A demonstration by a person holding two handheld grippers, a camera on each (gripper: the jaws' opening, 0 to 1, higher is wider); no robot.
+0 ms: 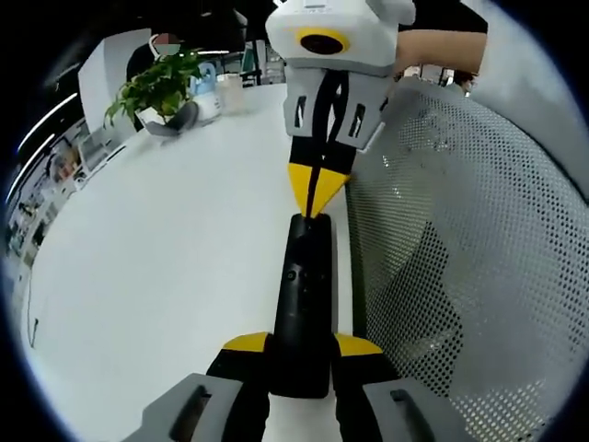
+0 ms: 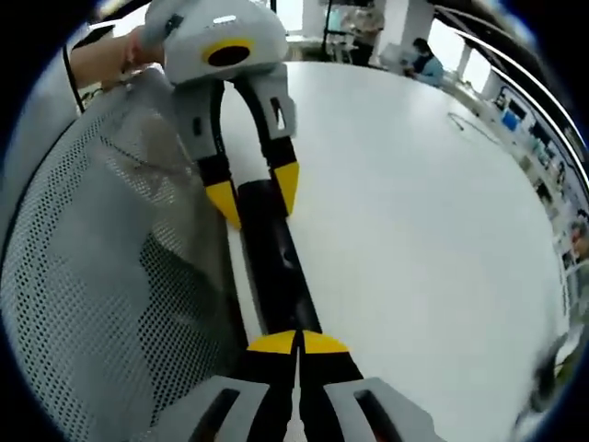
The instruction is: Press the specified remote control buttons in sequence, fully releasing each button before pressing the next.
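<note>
Black plastic remote: I have the long black bar-shaped remote control (image 1: pixel 304 304) running up the centre of the left gripper view, and up from the lower centre of the right gripper view (image 2: pixel 276 267), above the white table (image 1: pixel 156 276).
Left tool: my left tool (image 1: pixel 302 345) has its yellow-tipped jaws part open and clamped on the near end of the remote, one jaw on each long side; from the right gripper view it comes in at the upper left (image 2: pixel 253 193).
Right tool: my right tool (image 2: pixel 297 343) has its yellow tips closed together, holding nothing, the point resting at the remote's far end (image 1: pixel 316 193).
Beside it: a white perforated mesh chair back (image 1: pixel 460 267) fills the right of the left gripper view.
Background: a green potted plant (image 1: pixel 161 87) sits at the upper left.
Risk: I judge the closed tip could slide off a small key or strike two at once, since the tip looks wider than the buttons; a hard push could also lever the remote in the left jaws.
Hard to read: the buttons are faint dark bumps, and I cannot tell which one lies under the tip or whether it is pressed.
</note>
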